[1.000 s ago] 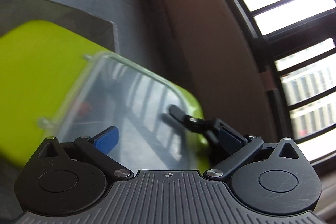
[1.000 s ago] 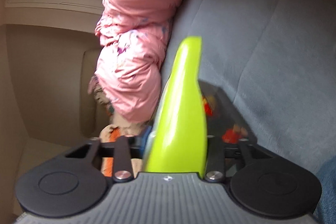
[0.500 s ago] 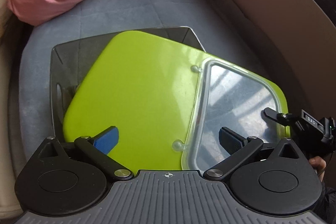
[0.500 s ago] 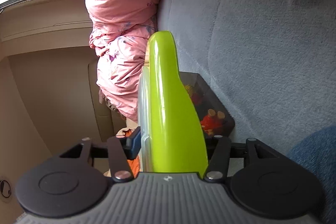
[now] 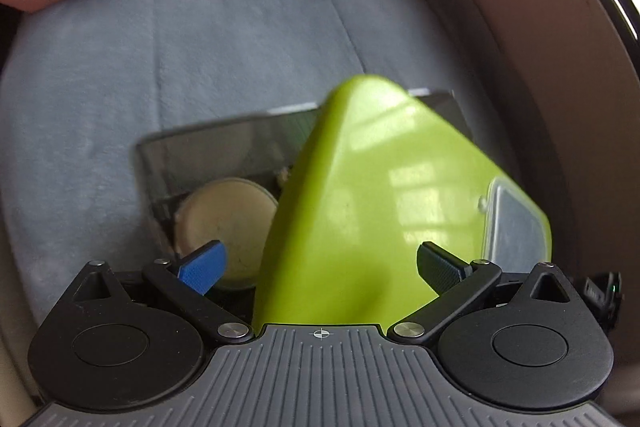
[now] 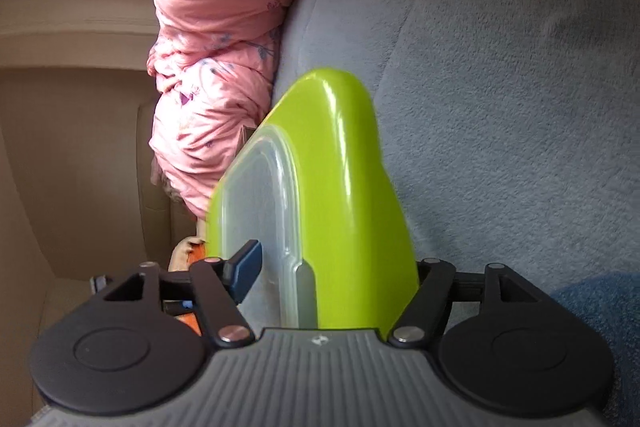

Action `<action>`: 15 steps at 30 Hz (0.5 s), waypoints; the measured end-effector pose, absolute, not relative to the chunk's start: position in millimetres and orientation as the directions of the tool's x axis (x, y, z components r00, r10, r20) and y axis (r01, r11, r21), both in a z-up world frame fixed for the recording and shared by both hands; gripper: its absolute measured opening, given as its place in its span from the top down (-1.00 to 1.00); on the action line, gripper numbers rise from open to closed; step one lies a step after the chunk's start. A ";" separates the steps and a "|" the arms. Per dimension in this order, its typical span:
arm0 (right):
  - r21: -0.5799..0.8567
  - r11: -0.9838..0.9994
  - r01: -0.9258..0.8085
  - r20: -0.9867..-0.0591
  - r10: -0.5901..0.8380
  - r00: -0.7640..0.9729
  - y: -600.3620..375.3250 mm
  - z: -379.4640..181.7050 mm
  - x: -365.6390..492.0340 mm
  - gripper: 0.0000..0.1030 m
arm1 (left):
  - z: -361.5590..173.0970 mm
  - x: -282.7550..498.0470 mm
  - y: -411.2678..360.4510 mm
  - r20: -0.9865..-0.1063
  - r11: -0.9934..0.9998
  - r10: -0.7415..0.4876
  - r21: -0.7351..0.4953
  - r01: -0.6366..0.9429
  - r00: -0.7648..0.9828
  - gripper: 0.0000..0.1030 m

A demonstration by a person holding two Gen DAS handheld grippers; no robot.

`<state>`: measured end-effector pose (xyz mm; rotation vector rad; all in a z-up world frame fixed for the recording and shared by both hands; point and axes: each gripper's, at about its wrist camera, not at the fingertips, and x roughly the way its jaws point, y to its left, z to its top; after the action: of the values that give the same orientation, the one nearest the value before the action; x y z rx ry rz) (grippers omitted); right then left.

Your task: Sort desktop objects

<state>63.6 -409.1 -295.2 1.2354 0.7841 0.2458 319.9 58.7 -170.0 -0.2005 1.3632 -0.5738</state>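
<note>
Grey cushion [image 5: 200,39] under the box [image 5: 224,151]; green lid [image 6: 344,187] sits between my right claw [image 6: 332,271], its jaws just spreading, pads off it. My left claw [image 5: 320,263] gapes wide round the lid's corner, not touching.

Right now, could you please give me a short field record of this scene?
surface: grey-blue cushion
bin: dark bin on the cushion, round cream object inside
lid: green lid, tilted over the bin
left gripper: open, lid between its jaws
right gripper: jaws just opening, lid between them
background: pink bedding
</note>
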 end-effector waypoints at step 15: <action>0.865 0.467 0.184 -0.428 0.495 0.756 -410.7 -247.7 87.1 -0.33 | -148.0 283.0 95.6 -0.639 0.697 -0.715 -0.679 0.228 0.284 -1.00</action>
<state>87.1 -410.7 -247.7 1.0915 0.7218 0.2124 283.0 95.6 -148.0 -0.5160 1.1144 -0.6695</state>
